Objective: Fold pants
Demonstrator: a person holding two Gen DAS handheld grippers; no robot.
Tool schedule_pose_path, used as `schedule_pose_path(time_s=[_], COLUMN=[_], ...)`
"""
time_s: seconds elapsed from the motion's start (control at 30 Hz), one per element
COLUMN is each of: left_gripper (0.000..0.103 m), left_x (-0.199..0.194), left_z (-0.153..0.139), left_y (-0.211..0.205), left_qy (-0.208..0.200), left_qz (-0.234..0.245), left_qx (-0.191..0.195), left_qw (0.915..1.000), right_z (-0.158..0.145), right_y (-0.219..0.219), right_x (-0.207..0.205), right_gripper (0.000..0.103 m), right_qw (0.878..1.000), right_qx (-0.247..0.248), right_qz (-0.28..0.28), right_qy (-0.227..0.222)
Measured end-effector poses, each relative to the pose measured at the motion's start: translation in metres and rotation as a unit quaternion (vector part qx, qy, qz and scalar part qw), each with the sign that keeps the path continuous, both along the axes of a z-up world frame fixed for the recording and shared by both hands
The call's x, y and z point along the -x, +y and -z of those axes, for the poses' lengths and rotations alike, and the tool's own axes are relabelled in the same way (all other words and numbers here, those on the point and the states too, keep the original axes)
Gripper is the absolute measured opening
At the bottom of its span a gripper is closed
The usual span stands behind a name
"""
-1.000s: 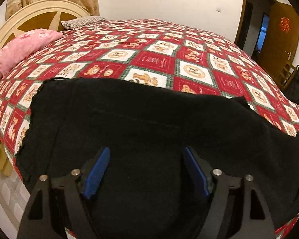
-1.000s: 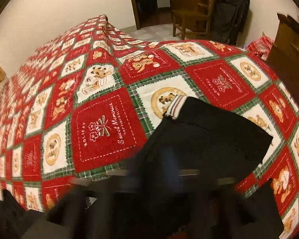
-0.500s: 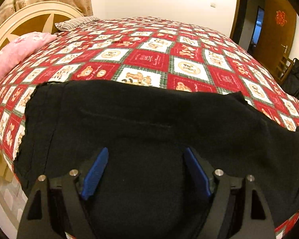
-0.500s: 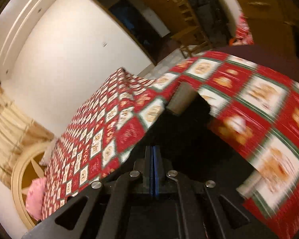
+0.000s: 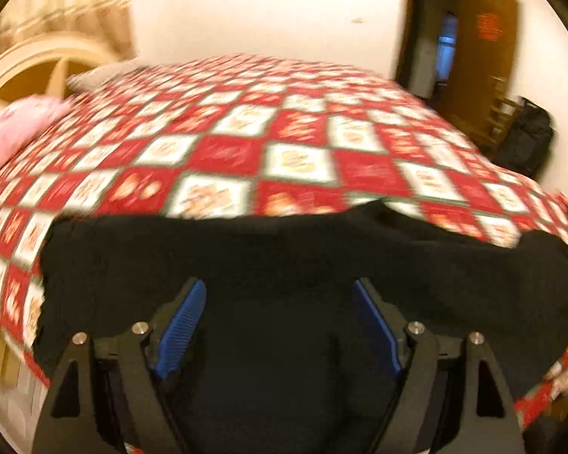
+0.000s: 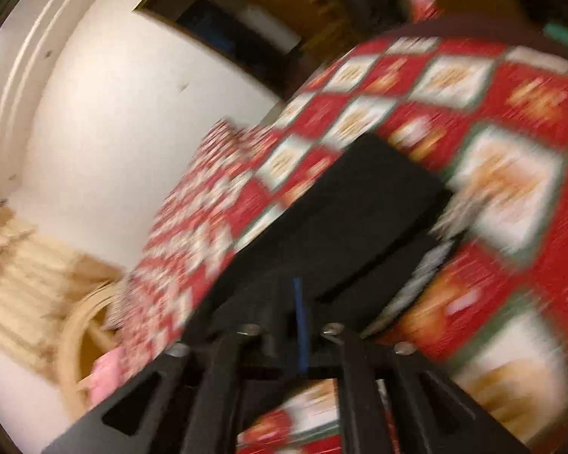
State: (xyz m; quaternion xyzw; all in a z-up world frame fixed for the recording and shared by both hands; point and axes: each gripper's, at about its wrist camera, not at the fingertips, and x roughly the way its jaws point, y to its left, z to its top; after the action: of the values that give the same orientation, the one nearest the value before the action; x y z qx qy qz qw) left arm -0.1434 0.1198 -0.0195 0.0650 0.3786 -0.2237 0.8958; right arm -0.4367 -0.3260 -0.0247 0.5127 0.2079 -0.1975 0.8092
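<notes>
Gripping the pants point(image 6: 363, 204), the right gripper point(image 6: 298, 325) has swung further while the left gripper point(image 5: 278, 323) stays wide

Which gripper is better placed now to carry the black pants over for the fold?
Right. The right gripper is shut on the pants; the left gripper is open above them.

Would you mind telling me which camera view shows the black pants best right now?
The left wrist view: the pants spread wide across the quilt, beneath the open left gripper. The right wrist view is blurred and tilted, showing only one end of the pants beyond the shut right gripper.
</notes>
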Motion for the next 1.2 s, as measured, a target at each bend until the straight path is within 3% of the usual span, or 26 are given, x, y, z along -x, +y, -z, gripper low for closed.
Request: schedule_pose_path(time_s=[0.07, 0.17, 0.23, 0.3, 0.37, 0.5, 0.53, 0.57, 0.6, 0.8, 0.93, 1.03, 1.13, 1.2], left_gripper=[0.082, 0.082, 0.082, 0.082, 0.082, 0.082, 0.082, 0.082, 0.082, 0.082, 0.082, 0.082, 0.082, 0.082], left_x=[0.017, 0.043, 0.057, 0.064, 0.070, 0.082, 0.083, 0.084, 0.084, 0.075, 0.073, 0.075, 0.080, 0.081], left_z=[-0.009, -0.014, -0.012, -0.008, -0.002, 0.007, 0.008, 0.008, 0.006, 0.002, 0.000, 0.003, 0.006, 0.006], left_y=[-0.018, -0.046, -0.062, -0.073, -0.083, -0.101, -0.103, -0.104, -0.103, -0.097, -0.100, -0.111, -0.121, -0.122], left_qy=[-0.013, -0.022, -0.018, -0.005, 0.003, 0.008, 0.007, 0.003, 0.001, 0.012, 0.018, 0.024, 0.014, 0.015], left_qz=[0.050, 0.128, 0.165, 0.186, 0.196, 0.220, 0.222, 0.222, 0.221, 0.208, 0.211, 0.221, 0.225, 0.228], left_qx=[0.000, -0.004, -0.004, 0.001, 0.000, -0.024, -0.029, -0.032, -0.030, -0.017, -0.007, -0.009, -0.026, -0.023], left_qw=[0.9987, 0.9916, 0.9861, 0.9826, 0.9805, 0.9751, 0.9746, 0.9745, 0.9749, 0.9779, 0.9772, 0.9749, 0.9740, 0.9734], right_z=[0.002, 0.005, 0.008, 0.014, 0.021, 0.034, 0.034, 0.034, 0.034, 0.016, 0.034, 0.048, 0.035, 0.014], right_y=[0.015, 0.027, 0.037, 0.047, 0.055, 0.054, 0.055, 0.056, 0.056, 0.066, 0.078, 0.079, 0.077, 0.075], right_x=[-0.019, -0.039, -0.056, -0.077, -0.094, -0.116, -0.116, -0.116, -0.117, -0.071, -0.049, -0.042, -0.042, -0.034], right_gripper=[0.072, 0.073, 0.071, 0.052, 0.050, 0.049, 0.044, 0.011, 0.004, 0.004, 0.004, 0.005, 0.015, 0.031], right_qw=[0.999, 0.997, 0.997, 0.994, 0.992, 0.993, 0.993, 0.993, 0.992, 0.990, 0.987, 0.989, 0.986, 0.984], right_qx=[-0.012, -0.025, -0.023, -0.024, -0.026, -0.028, -0.029, -0.024, -0.019, 0.014, -0.002, -0.023, -0.015, 0.011], right_qz=[-0.029, -0.057, -0.076, -0.110, -0.120, -0.118, -0.117, -0.118, -0.121, -0.140, -0.153, -0.148, -0.164, -0.177], right_qy=[-0.015, -0.042, -0.025, -0.004, 0.016, 0.011, 0.007, 0.004, 0.009, 0.014, 0.041, 0.018, 0.032, 0.025])
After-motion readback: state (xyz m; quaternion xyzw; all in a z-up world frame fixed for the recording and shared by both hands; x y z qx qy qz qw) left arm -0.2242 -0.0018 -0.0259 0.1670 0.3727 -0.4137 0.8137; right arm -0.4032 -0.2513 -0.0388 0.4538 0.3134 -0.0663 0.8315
